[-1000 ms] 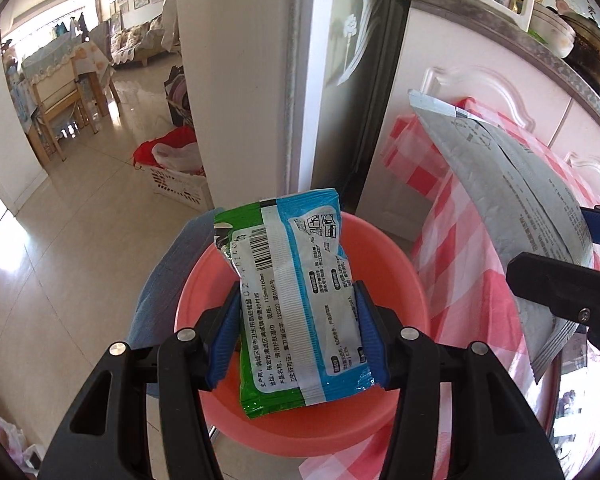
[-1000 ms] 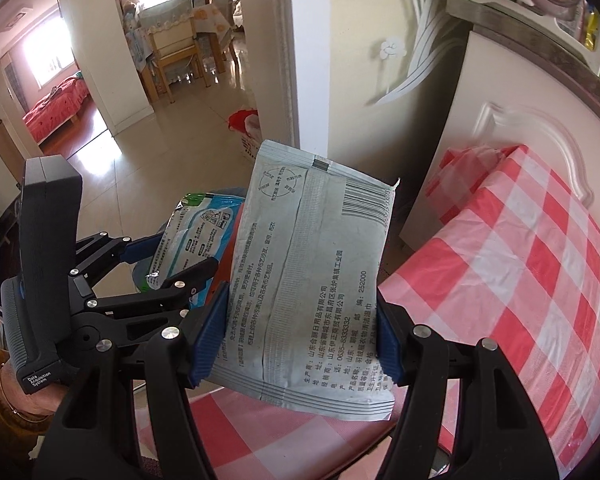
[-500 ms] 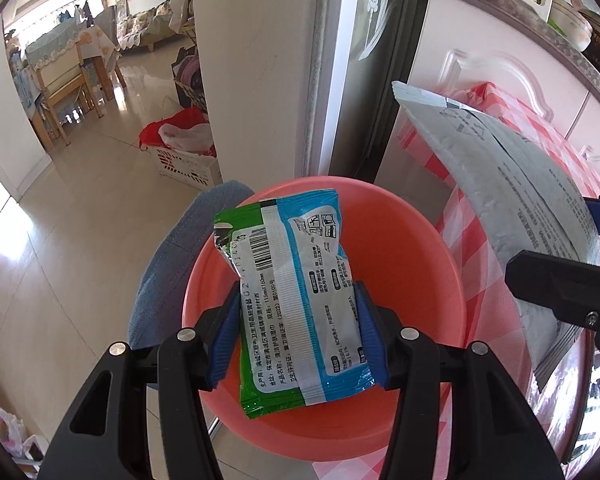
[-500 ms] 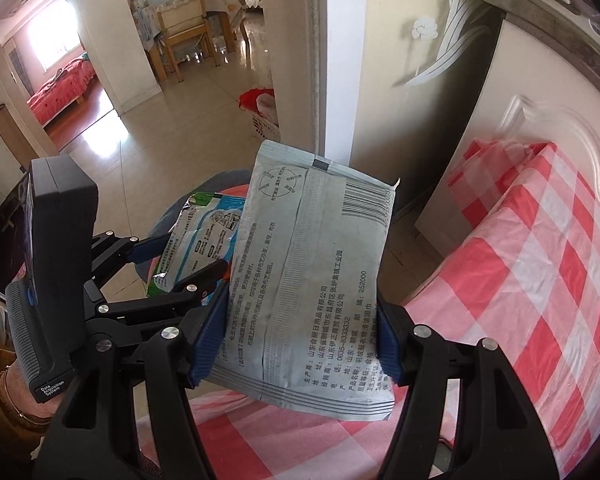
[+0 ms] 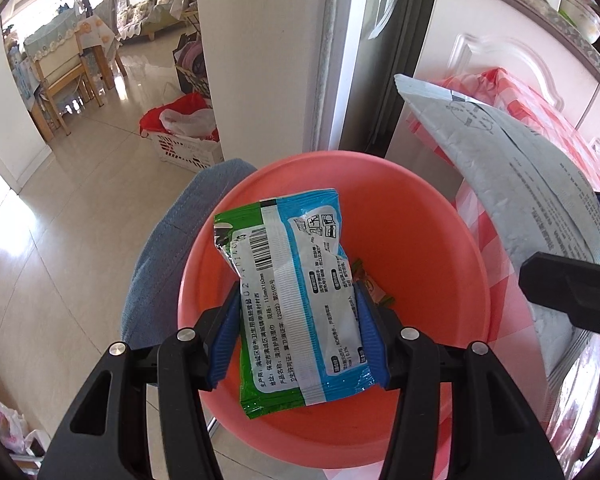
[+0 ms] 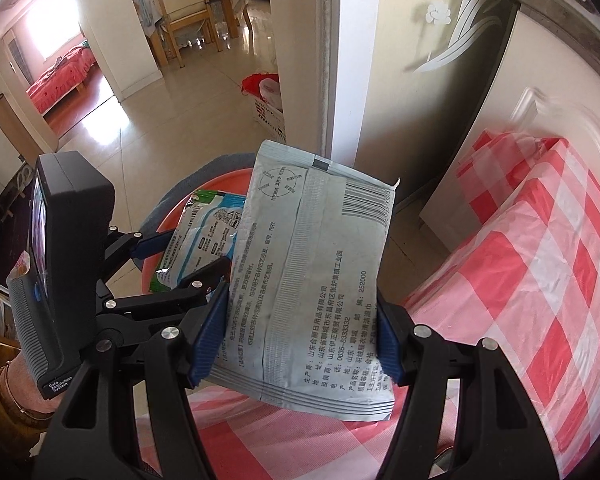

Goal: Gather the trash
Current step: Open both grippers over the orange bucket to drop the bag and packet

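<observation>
Left wrist view, gripper: the left gripper point(image 5: 298, 326) has its blue pads pressed on both long edges of the green-and-blue wipes packet point(image 5: 296, 284), holding it upright.
Left wrist view, receptacle: the packet hangs over the open mouth of the pink basin point(image 5: 440, 216); a scrap of wrapper point(image 5: 374, 288) already lies on the basin floor.
Left wrist view, surroundings: blue fabric point(image 5: 168, 240) lies under the basin's left rim; the grey pouch point(image 5: 532, 200) leans in from the right.
Right wrist view, gripper: the right gripper point(image 6: 296, 334) is closed narrow on the grey pouch point(image 6: 312, 280), gripping its lower half.
Right wrist view, position: the pouch is held above the edge of the red-checked tablecloth point(image 6: 540, 280), just beside the basin point(image 6: 220, 178) and not yet over it.
Step in hand: judged as deposit, with both pieces of trash lifted and the left one poised for release.
Next move: the left jaws need to part so the packet falls into the basin; the right gripper likely must travel leftward over the rim before letting go.
</observation>
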`<state>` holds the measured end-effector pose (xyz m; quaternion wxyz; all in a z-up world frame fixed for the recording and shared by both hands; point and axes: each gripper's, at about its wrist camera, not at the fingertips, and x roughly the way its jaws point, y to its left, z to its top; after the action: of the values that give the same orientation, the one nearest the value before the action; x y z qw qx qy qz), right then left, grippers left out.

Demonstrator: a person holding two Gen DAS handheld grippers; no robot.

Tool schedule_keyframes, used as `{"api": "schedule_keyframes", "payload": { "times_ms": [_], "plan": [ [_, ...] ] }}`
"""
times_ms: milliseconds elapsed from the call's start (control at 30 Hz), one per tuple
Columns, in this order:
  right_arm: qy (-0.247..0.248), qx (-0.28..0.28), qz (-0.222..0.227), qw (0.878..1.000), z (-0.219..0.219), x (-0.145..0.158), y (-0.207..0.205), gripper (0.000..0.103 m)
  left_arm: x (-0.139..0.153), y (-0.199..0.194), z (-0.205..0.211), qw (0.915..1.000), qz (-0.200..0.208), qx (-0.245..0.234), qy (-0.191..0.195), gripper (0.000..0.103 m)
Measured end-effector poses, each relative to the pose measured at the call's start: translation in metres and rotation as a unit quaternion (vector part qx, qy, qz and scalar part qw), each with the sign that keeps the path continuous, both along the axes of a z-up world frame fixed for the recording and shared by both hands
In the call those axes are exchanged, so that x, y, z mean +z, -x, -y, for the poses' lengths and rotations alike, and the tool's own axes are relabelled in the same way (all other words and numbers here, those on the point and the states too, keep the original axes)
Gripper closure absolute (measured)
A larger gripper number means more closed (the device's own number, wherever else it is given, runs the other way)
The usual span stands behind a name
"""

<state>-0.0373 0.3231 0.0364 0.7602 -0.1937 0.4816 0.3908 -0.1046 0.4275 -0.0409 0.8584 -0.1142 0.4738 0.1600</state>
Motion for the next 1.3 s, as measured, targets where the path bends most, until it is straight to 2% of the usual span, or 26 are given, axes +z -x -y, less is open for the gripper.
{"api": "schedule_keyframes", "payload": {
  "times_ms": [133,667,967,1000,1067,1133,1167,1233,1300],
  "plan": [
    [0.003,0.001,0.0,1.0,-0.002,0.0,-0.001,0.038,-0.004,-0.002,0.003,0.9999,-0.003,-0.007,-0.009,0.049],
    [0.004,0.004,-0.012,1.0,-0.006,-0.006,-0.002,0.038,-0.013,-0.005,-0.001,0.9999,-0.013,-0.009,-0.004,0.048],
    [-0.003,-0.001,-0.039,0.999,-0.012,-0.015,-0.01,0.033,-0.018,-0.009,-0.005,0.9998,-0.01,-0.014,0.005,0.048],
    [-0.005,-0.004,-0.035,0.999,-0.011,-0.014,-0.01,0.032,-0.018,-0.01,-0.006,0.9998,-0.008,-0.015,0.006,0.046],
    [-0.013,-0.017,-0.03,0.999,-0.005,-0.008,-0.011,0.03,-0.015,-0.009,-0.008,0.9999,-0.002,-0.012,0.006,0.03],
    [-0.027,-0.029,-0.017,0.999,0.003,0.003,-0.011,0.029,-0.011,-0.008,-0.01,0.9999,0.007,-0.009,0.002,0.029],
    [-0.033,-0.035,-0.009,0.999,0.006,0.008,-0.011,0.024,-0.008,-0.008,-0.01,0.9999,0.011,-0.011,0.002,0.029],
    [-0.049,-0.055,0.005,0.997,0.018,0.022,-0.013,0.02,-0.002,-0.007,-0.009,0.9998,0.016,-0.009,-0.009,0.023],
    [-0.064,-0.074,0.008,0.995,0.03,0.032,-0.017,0.019,0.004,-0.007,-0.006,0.9995,0.022,-0.011,-0.017,0.023]
  ]
}}
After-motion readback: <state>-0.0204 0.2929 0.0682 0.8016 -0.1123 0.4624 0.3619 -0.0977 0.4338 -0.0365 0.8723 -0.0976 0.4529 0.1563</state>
